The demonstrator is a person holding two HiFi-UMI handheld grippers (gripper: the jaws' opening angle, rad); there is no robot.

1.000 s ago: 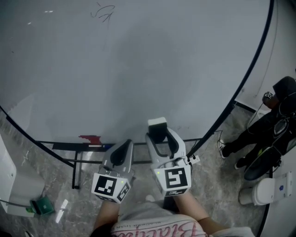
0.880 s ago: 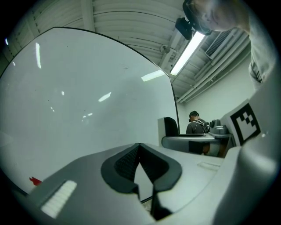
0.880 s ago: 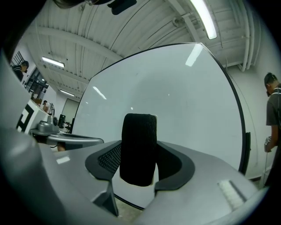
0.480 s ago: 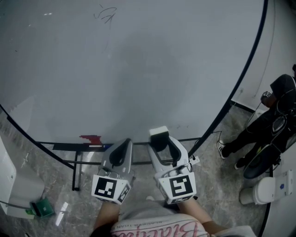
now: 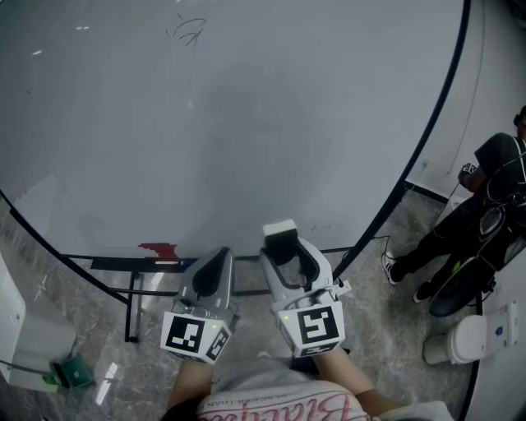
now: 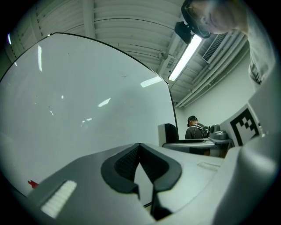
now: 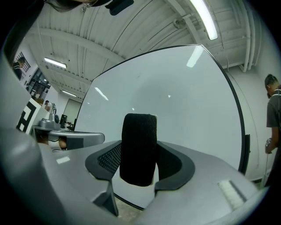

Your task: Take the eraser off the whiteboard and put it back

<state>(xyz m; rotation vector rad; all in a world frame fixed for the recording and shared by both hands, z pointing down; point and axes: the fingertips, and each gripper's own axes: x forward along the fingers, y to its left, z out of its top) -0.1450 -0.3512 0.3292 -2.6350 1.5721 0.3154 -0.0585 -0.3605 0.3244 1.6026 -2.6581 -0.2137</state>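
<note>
The eraser (image 5: pixel 280 230), white-backed with black felt (image 7: pixel 139 149), stands upright between the jaws of my right gripper (image 5: pixel 284 247), which is shut on it. That gripper (image 7: pixel 140 169) points level at the lower part of the big whiteboard (image 5: pixel 246 123), a little short of its surface. My left gripper (image 5: pixel 220 258) is beside it on the left. Its jaws meet at the tips (image 6: pixel 139 147) with nothing between them, and it tilts slightly upward toward the board (image 6: pixel 88 101).
A small scribble (image 5: pixel 187 25) marks the board's top. A red thing (image 5: pixel 159 247) lies on the tray rail below the board, above the dark stand frame (image 5: pixel 131 288). A person (image 5: pixel 485 205) stands at the right, near a white bin (image 5: pixel 472 339). A green item (image 5: pixel 64 372) lies on the floor.
Both grippers stay almost where they were, the eraser still in the right one. The person at the right has shifted a little.
</note>
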